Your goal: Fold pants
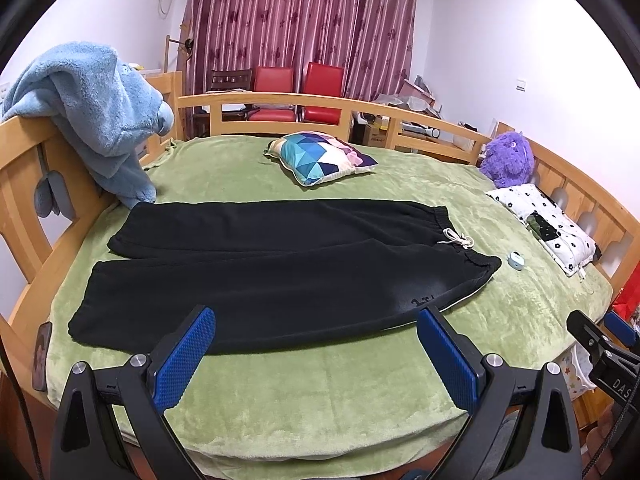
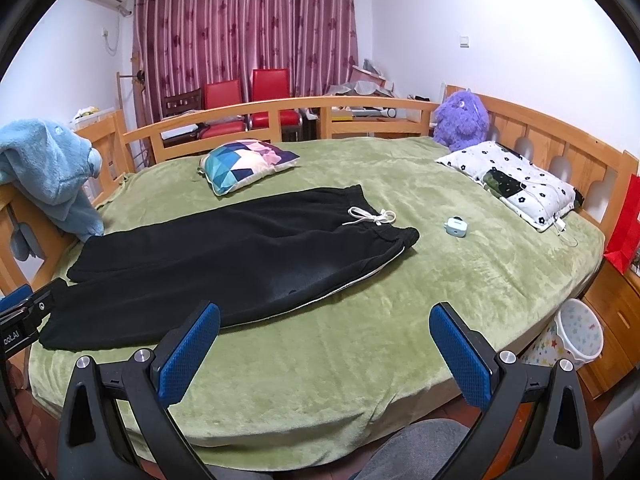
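Observation:
Black pants (image 1: 272,276) lie spread flat on the green bed cover (image 1: 320,392), waistband with a white drawstring (image 1: 456,238) to the right, leg cuffs to the left. They also show in the right wrist view (image 2: 224,260). My left gripper (image 1: 316,344) is open and empty, hovering over the near edge of the pants. My right gripper (image 2: 326,344) is open and empty over the bare cover, right of the pants' near leg. The right gripper also shows at the edge of the left wrist view (image 1: 600,340).
A patterned cushion (image 1: 320,156), a white flowered pillow (image 1: 544,224), a purple plush toy (image 1: 508,158) and a small blue case (image 1: 516,260) lie on the bed. A blue fleece (image 1: 92,112) hangs on the wooden rail. A phone (image 1: 42,354) lies at the left edge. A bin (image 2: 576,332) stands beside the bed.

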A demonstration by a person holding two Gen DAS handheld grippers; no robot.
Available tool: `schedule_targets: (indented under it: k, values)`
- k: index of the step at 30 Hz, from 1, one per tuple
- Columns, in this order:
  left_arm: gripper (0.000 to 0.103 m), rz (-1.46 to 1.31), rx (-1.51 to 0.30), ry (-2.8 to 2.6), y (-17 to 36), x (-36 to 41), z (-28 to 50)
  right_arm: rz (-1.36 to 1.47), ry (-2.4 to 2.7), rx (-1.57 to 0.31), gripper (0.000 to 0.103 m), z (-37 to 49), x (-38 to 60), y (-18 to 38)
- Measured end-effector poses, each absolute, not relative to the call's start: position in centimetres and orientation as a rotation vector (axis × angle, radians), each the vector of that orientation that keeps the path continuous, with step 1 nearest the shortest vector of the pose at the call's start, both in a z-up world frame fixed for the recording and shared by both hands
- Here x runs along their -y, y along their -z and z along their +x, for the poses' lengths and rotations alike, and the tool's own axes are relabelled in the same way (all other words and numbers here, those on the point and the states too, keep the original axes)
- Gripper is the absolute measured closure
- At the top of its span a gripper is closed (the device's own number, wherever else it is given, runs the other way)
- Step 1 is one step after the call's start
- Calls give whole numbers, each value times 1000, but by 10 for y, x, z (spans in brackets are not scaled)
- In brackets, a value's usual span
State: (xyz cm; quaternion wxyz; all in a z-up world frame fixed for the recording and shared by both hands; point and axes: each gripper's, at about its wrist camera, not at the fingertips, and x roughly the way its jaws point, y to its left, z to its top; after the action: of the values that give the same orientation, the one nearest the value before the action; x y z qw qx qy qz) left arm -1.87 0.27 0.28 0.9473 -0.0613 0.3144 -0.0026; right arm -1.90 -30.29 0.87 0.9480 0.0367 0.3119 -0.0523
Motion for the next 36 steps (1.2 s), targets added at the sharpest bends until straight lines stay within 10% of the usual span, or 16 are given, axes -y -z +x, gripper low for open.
schedule_targets:
  k: [36]
  values:
    - [1, -132, -631, 26, -3, -3, -24, 73, 156, -627, 0, -21, 304, -9]
